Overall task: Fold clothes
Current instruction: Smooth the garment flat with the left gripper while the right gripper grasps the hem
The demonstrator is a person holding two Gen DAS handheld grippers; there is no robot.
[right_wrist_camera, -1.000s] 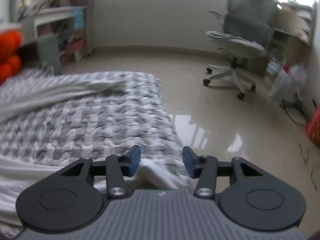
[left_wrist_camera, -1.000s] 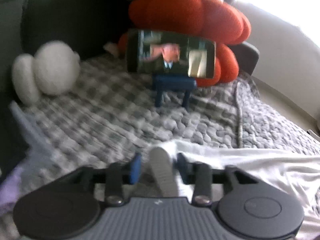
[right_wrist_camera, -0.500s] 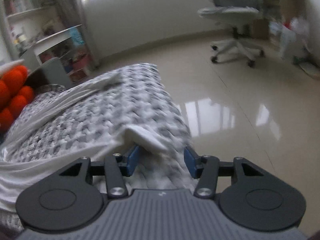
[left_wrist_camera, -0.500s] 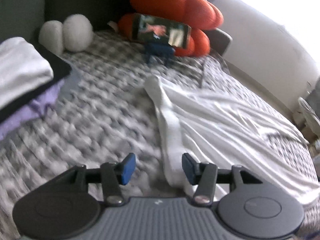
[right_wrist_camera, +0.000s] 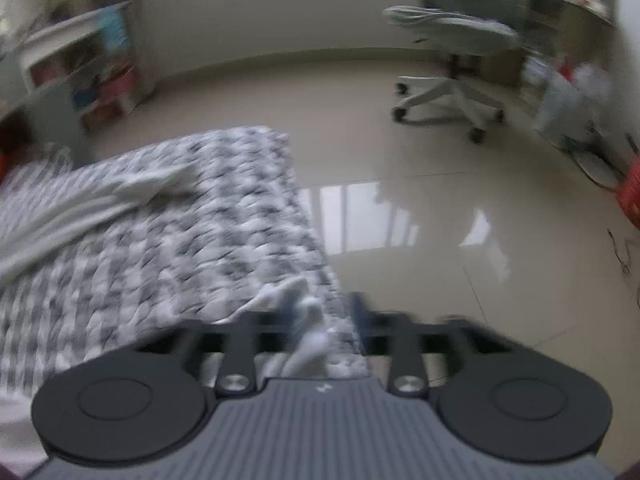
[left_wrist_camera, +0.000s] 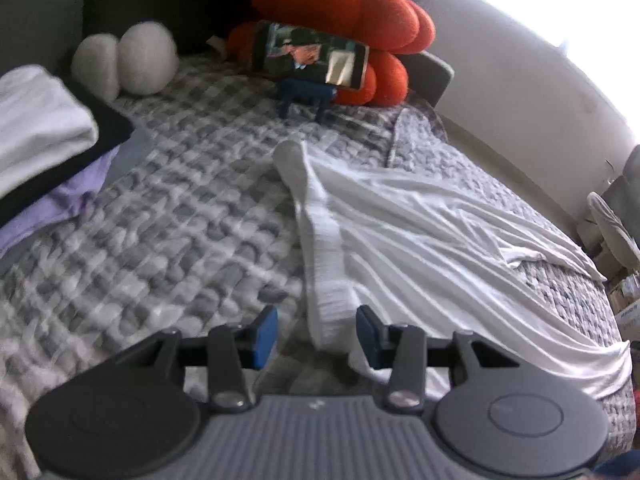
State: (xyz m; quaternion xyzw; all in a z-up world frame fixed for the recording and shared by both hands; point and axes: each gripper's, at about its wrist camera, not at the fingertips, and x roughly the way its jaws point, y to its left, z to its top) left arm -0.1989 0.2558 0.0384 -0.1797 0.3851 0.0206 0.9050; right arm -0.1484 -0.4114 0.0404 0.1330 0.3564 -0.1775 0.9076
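A white garment [left_wrist_camera: 420,240] lies spread and creased over the grey checked bedspread [left_wrist_camera: 180,240]. Its ribbed white band [left_wrist_camera: 324,248] runs from near the phone down to my left gripper [left_wrist_camera: 316,333]. The band's near end sits between the blue pads, closer to the right one, and the jaws are closing without pressing it. In the blurred right wrist view, a white corner of the garment [right_wrist_camera: 308,320] pokes up at the bed's edge between the fingers of my right gripper [right_wrist_camera: 322,314]. Those jaws are opening.
A folded stack [left_wrist_camera: 36,128], white over black and lilac, sits at the left. A phone on a blue stand [left_wrist_camera: 308,56], an orange plush [left_wrist_camera: 360,12] and white plush balls [left_wrist_camera: 144,56] line the bed's head. Beyond the bed edge are shiny floor [right_wrist_camera: 440,220] and an office chair [right_wrist_camera: 452,36].
The left gripper drew back from the phone along the ribbed band, then held still, its jaws narrowing a little. The right view swung and its jaws spread wider around the cloth corner.
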